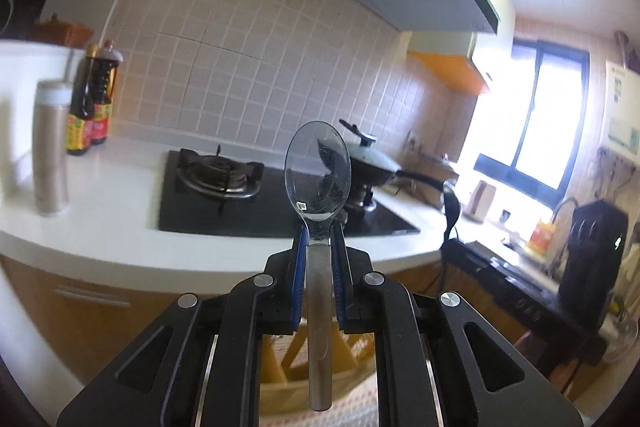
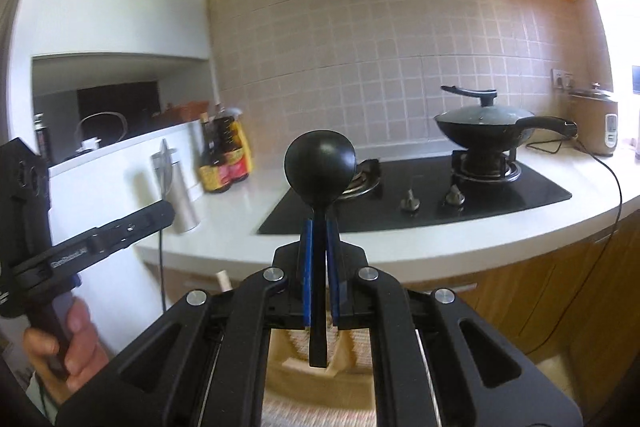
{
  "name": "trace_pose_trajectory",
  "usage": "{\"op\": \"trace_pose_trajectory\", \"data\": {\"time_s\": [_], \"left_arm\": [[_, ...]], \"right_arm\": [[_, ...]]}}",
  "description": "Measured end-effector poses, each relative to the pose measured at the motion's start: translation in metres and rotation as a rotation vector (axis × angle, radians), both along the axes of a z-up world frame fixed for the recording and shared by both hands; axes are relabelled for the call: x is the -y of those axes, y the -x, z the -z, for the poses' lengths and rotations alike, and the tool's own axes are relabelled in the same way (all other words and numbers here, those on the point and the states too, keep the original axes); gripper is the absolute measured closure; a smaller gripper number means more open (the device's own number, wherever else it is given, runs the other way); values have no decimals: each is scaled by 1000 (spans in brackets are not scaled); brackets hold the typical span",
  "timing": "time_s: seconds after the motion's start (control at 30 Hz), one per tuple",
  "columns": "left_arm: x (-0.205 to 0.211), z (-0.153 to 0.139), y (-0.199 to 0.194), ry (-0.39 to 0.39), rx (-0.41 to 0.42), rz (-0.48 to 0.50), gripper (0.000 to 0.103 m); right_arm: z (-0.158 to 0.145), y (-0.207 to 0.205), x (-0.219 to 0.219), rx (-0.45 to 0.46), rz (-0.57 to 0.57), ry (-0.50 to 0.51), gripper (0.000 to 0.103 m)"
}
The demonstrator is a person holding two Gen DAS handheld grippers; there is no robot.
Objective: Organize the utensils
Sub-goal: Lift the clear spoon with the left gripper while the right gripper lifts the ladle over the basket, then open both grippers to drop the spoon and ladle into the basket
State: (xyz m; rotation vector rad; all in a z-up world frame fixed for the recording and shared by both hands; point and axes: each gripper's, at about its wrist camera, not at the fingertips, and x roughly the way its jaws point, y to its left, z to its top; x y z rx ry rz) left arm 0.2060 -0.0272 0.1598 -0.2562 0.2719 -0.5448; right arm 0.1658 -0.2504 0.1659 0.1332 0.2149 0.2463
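Left tongs (image 1: 319, 247) clamped a steel-handled spoon with clear, cracked bowl (image 1: 318, 175); right tongs (image 2: 319, 239) clamped a black plastic ladle-spoon (image 2: 319, 163). Both stood upright, handles pointing down toward a wooden compartmented organizer (image 1: 294, 351) directly below, near.

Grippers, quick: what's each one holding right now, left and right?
Left gripper: closed on the metal spoon, bowl pointing up.
Right gripper: closed on the black spoon, bowl pointing up.

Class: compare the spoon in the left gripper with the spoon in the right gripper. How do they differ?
The shiny metal spoon has a reflective oval bowl; the matte black spoon has a rounder, dull bowl. The metal handle is flat and silver, the black one dark. Both stand bowl-up, clamped by the left gripper or right gripper.
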Motion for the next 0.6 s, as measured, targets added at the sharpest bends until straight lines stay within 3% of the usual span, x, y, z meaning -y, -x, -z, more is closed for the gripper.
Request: {"op": "trace_pose_trajectory", "data": {"time_s": [0.2,0.6], "left_arm": [[18,29,-26,34,2,1,93],[54,64,-43,-64,15,-7,92]], "right_arm": [[35,-39,4,-12,7,-21,98],[78,-49,8,-30,20,-11,98]]}}
